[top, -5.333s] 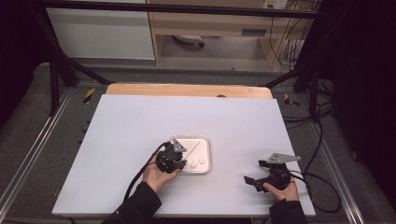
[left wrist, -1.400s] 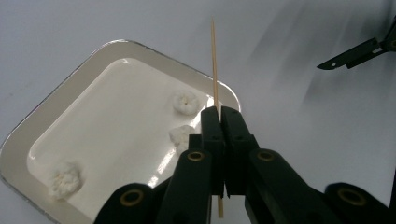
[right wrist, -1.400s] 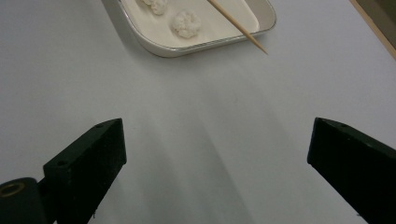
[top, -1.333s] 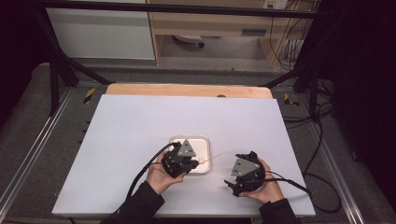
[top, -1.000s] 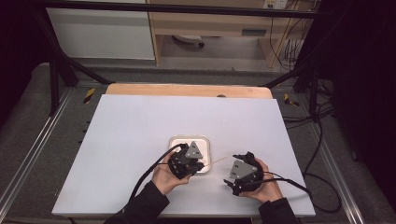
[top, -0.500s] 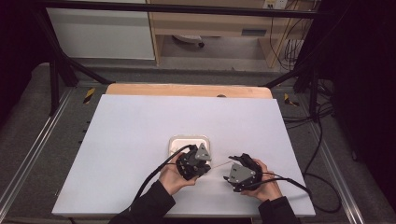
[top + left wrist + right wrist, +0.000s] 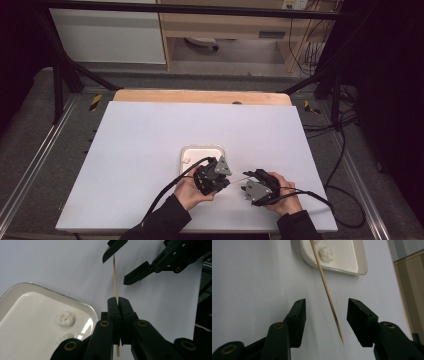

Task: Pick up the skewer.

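The left gripper (image 7: 117,302) clamps a thin wooden skewer (image 7: 114,277); the right gripper (image 7: 325,312), at its three o'clock, gapes wide around the skewer's tip, untouching.

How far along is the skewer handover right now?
Done: the left gripper is shut on the wooden skewer, lifted beside the white tray. In hand: the right gripper is open around its pointed end. Left: closing; two white pieces lie unskewered in the tray.

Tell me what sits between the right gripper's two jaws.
The wooden skewer, held by the left gripper, runs between the open right gripper jaws untouched, per the right gripper view.
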Demonstrator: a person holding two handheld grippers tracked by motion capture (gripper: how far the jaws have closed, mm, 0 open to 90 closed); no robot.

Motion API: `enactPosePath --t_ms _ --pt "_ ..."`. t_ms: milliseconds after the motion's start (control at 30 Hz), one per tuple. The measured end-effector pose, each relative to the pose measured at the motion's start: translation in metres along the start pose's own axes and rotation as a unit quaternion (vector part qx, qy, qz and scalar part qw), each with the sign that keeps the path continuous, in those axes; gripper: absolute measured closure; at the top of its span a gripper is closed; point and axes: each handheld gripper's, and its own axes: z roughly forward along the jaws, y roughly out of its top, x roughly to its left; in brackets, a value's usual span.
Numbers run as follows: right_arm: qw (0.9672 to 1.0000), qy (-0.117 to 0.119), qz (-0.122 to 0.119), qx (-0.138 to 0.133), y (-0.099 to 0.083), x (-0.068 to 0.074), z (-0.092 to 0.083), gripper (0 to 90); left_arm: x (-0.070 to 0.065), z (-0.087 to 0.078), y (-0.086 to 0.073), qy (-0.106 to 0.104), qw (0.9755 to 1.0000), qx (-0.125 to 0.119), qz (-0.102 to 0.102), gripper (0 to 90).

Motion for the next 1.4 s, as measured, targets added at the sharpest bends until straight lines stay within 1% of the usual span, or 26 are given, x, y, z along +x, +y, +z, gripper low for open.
enactPosePath --t_ms 67,133,200,300,400,467,500,567,600,700,733,767,800,833,933,1000,1067,1400 --pt "1.0 0.002 -0.008 0.002 0.0 0.0006 -0.0003 55.3 -0.001 0.0003 0.0007 -0.001 1.0 0.0 0.003 88.9" --pt "0.9998 -0.003 -0.018 0.001 0.0002 0.0005 0.0002 58.2 -0.0017 0.0008 0.0014 -0.002 1.0 0.001 0.005 88.9" --pt "0.9998 -0.004 -0.021 0.001 0.0002 0.0008 0.0003 59.8 -0.0025 0.0016 0.002 -0.004 1.0 0.001 0.004 88.9" --pt "0.999 -0.002 -0.044 0.006 0.0007 0.002 0.0015 65.4 -0.0028 0.0024 0.0028 -0.007 0.9999 0.003 0.007 88.9" --pt "0.9984 -0.002 -0.056 0.004 0.0017 0.0025 0.0017 69.2 -0.0034 0.0029 0.0032 -0.009 0.9999 0.004 0.01 88.9" --pt "0.9983 -0.001 -0.058 0.003 0.0021 0.0032 0.0015 72.3 -0.0036 0.0034 0.0029 -0.012 0.9999 0.004 0.01 88.9" --pt "0.9977 0.0 -0.067 0.003 0.0024 0.0028 0.0016 73.7 -0.0038 0.0034 0.0029 -0.012 0.9999 0.005 0.01 88.9" --pt "0.9975 0.001 -0.07 0.003 0.0027 0.0033 0.0015 75.2 -0.0039 0.0029 0.0031 -0.016 0.9998 0.005 0.01 88.9" --pt "0.9968 0.002 -0.08 0.001 0.0031 0.0033 0.0016 78.0 -0.0038 0.0026 0.0032 -0.017 0.9998 0.006 0.011 88.9" --pt "0.9965 0.005 -0.084 0.0 0.0033 0.0037 0.0015 81.3 -0.0038 0.0031 0.003 -0.017 0.9998 0.006 0.011 88.9" --pt "0.9963 0.005 -0.085 0.001 0.0032 0.0038 0.0015 82.3 -0.0044 0.0035 0.0027 -0.025 0.9996 0.01 0.007 88.9" --pt "0.9962 0.005 -0.086 0.001 0.0031 0.004 0.0014 83.1 -0.0044 0.0035 0.0027 -0.025 0.9996 0.01 0.007 88.9" --pt "0.9962 0.005 -0.086 0.001 0.0031 0.004 0.0014 83.1 -0.0042 0.0036 0.0027 -0.024 0.9996 0.011 0.008 88.9" --pt "0.9959 0.004 -0.09 0.0 0.0031 0.0041 0.0015 83.8 -0.0033 0.0036 0.003 -0.018 0.9997 0.01 0.012 88.9" --pt "0.9954 0.0 -0.096 0.001 0.0031 0.0041 0.0005 86.7 -0.003 0.0041 0.0028 -0.016 0.9997 0.011 0.011 88.9" --pt "0.9952 0.0 -0.098 0.002 0.003 0.0047 -0.0003 87.4 -0.0024 0.0046 0.0027 -0.017 0.9997 0.011 0.01 88.9" --pt "0.994 0.002 -0.109 0.003 0.0032 0.0044 -0.0005 88.0 -0.0021 0.0052 0.0029 -0.018 0.9997 0.012 0.011 88.9" --pt "0.9934 0.005 -0.114 0.011 0.0044 0.0063 -0.0006 89.2 0.0001 0.0053 0.0026 -0.022 0.9996 0.015 0.005 87.6"
